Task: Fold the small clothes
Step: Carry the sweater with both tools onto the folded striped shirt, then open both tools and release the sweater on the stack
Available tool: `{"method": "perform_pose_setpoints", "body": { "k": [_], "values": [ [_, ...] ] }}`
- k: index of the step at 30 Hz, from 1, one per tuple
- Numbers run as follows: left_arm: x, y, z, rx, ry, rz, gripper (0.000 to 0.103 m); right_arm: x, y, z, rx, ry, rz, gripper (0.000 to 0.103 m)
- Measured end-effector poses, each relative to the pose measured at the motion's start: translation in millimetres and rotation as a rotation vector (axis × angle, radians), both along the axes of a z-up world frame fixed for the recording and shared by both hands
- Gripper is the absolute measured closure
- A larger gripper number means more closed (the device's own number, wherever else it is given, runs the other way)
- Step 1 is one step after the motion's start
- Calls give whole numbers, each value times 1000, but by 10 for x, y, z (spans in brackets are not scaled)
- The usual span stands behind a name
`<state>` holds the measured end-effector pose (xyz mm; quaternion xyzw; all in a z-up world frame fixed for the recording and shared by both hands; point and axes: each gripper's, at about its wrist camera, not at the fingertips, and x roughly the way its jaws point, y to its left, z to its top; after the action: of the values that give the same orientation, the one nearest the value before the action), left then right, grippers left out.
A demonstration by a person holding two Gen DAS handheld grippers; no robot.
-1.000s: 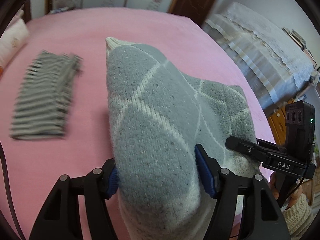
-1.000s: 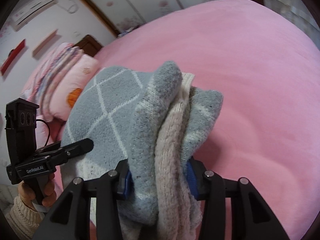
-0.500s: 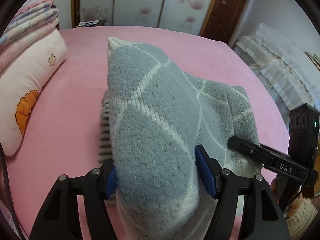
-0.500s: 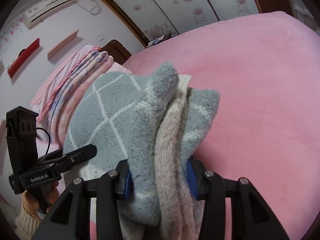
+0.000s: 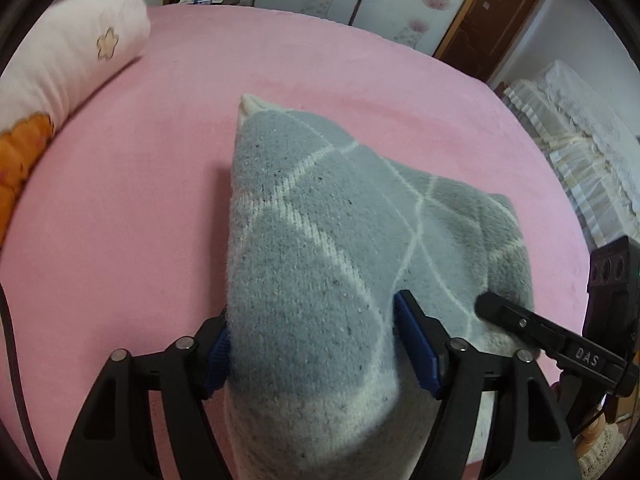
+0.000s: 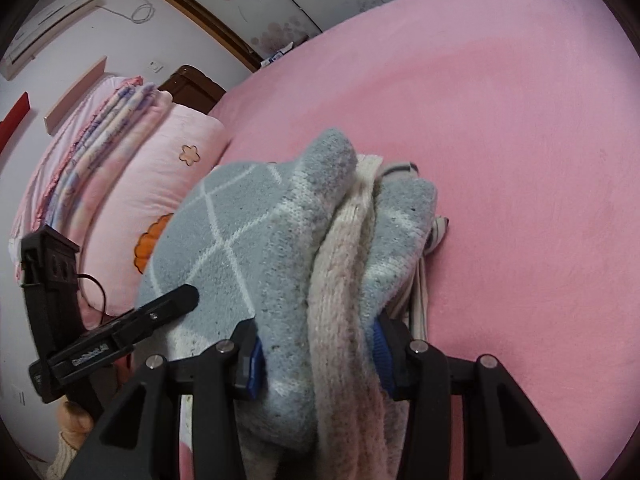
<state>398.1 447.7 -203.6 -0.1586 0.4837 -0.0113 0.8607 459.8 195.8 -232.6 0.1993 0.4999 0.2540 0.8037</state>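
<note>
I am lowering the folded grey diamond-patterned knit garment [image 5: 320, 264] over the pink bed [image 5: 120, 208]; left gripper [image 5: 310, 344] fingers are opening around it, right gripper [image 6: 316, 356] is clamping it; releasing level keeps the fold.

The folded sweater [image 5: 320, 264] is a thick, fuzzy grey knit crossed by thin white diamond lines, with a cream band at its near end. It is bundled in several layers: from the right wrist view [image 6: 280, 248] a cream ribbed layer is sandwiched between two grey ones. It sits just over the pink bed [image 5: 120, 200], near the flower-printed pillow [image 5: 68, 52]. A striped garment [image 6: 420, 280] lies under it on the bed, only its edge showing.
</note>
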Motion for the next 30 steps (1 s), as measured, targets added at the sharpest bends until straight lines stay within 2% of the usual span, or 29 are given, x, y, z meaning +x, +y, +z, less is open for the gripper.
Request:
{"method": "perform_pose_setpoints", "body": {
  "k": [4,6,7,10,12,14,17,21,26,30],
  "values": [
    [-20,100,-96,9,-16,26,7,-55,67,-40,-30,-28,35,52],
    [-18,132,-114,-3,-21,32,5,-69,102,-48,-49,-40,47,49],
    [-25,151,-124,-6,-21,42,0,-60,119,-56,-54,-42,48,46],
    [-90,132,-104,-15,-21,76,0,-58,116,-70,-62,-35,46,41],
    [-112,101,-70,16,-16,92,0,-58,126,-45,-70,-35,43,38],
    [-180,-15,43,94,-27,109,0,-102,93,10,-93,-43,46,37],
    [-297,-230,283,273,-71,155,1,-226,57,208,-181,-100,39,35],
    [-444,-501,473,381,-66,155,1,-416,-22,390,-269,-145,46,33],
    [-736,-780,576,404,-18,140,1,-728,-210,598,-386,-155,43,33],
    [-992,-980,718,381,-9,136,1,-955,-373,838,-382,-169,36,33]
  ]
}}
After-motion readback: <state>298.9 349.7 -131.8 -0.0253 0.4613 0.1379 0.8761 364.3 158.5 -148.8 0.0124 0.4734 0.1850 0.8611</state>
